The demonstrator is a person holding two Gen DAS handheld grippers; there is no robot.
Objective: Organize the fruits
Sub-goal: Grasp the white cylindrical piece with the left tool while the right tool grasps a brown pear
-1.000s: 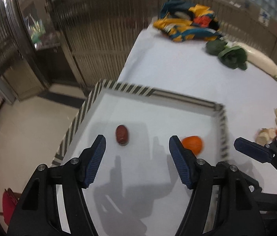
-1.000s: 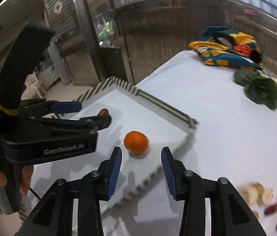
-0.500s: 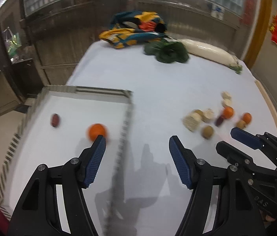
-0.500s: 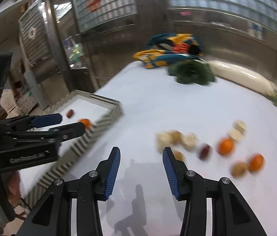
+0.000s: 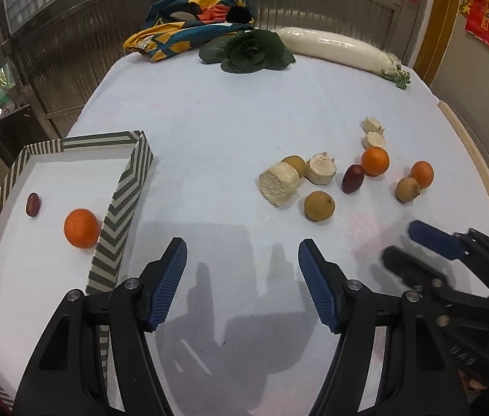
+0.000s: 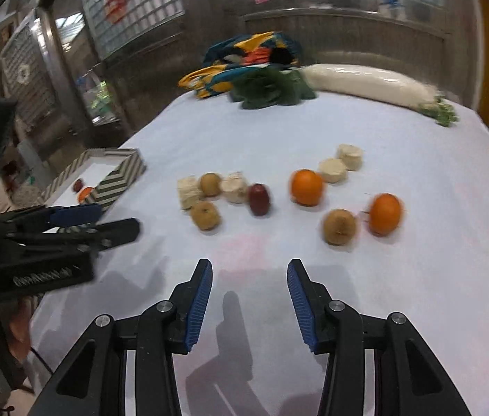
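White counter [image 5: 209, 111] | brown fruit [image 5: 319, 206] ahead of my left gripper [image 5: 242, 286], well right of tray [image 5: 133, 187] | right gripper [image 6: 249, 301] equally near | both jaws spread, empty

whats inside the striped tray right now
Inside the striped tray: one orange near its right wall and one dark red fruit further left. The tray's nearest corner runs out of frame, unseen.

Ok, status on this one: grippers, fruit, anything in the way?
Left gripper and right gripper open, empty. Tray holds one orange and one date; loose fruit on the tablecloth. Nothing blocking.
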